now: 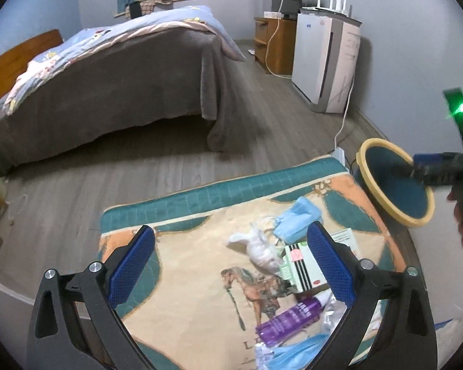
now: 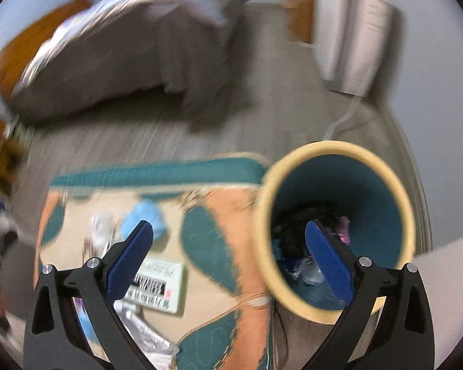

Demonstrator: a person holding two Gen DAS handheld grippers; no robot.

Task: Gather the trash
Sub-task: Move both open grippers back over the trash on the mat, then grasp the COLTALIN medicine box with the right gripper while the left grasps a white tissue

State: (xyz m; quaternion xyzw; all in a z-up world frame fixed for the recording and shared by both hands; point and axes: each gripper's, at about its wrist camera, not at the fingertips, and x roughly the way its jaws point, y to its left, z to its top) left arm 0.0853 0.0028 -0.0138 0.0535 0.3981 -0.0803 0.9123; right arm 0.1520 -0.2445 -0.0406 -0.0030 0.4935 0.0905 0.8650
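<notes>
Trash lies on a patterned cloth (image 1: 182, 265): a crumpled white tissue (image 1: 260, 246), a blue face mask (image 1: 296, 217), a green-and-white box (image 1: 298, 263), a purple bottle (image 1: 288, 317) and clear plastic wrap (image 1: 330, 308). My left gripper (image 1: 231, 265) hangs open above this pile with nothing between its fingers. A teal bin with a yellow rim (image 2: 333, 228) stands just right of the cloth and holds dark trash inside. My right gripper (image 2: 230, 257) is open and empty, its right finger over the bin's mouth; the right wrist view is blurred. The left wrist view also shows the bin (image 1: 395, 182).
A bed with a brown blanket (image 1: 108, 86) fills the left half of the room. A white appliance (image 1: 324, 61) and a wooden cabinet (image 1: 274, 43) stand along the right wall, with a cable trailing over the wood floor (image 1: 169, 160).
</notes>
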